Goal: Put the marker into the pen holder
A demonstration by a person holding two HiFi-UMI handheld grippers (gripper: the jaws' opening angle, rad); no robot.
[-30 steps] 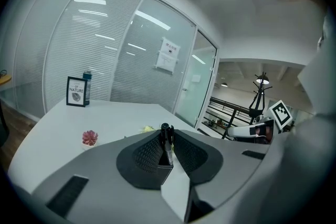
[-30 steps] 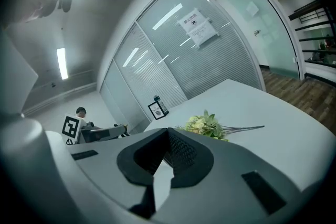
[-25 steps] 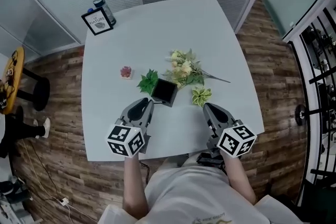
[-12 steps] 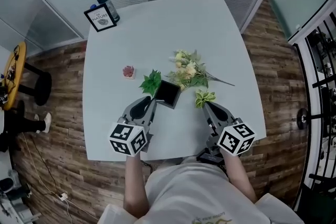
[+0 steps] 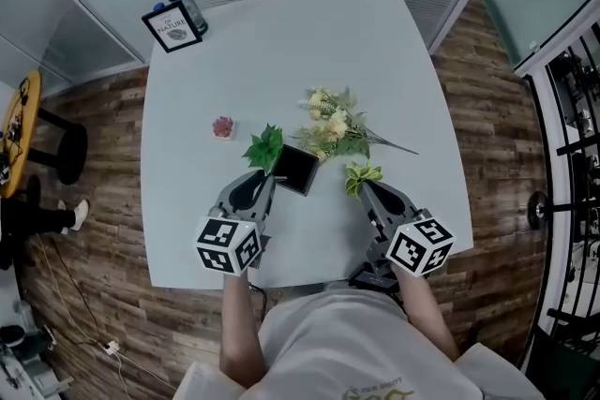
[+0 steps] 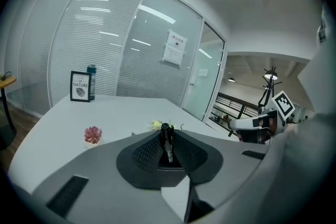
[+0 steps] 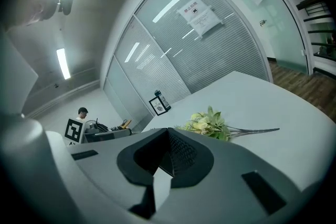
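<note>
On the white desk (image 5: 394,42), the black pen holder (image 5: 296,169) sits just beyond the left gripper (image 5: 255,185), whose jaws clamp the marker (image 6: 167,140) lengthwise, tip pointing far. The jaws of the right gripper (image 5: 367,192) meet, empty.

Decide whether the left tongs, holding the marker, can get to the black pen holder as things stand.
Probably yes. The left tongs grip the marker, and in the head view their tips sit right beside the open pen holder, with nothing between; only the green sprig lies close by.
</note>
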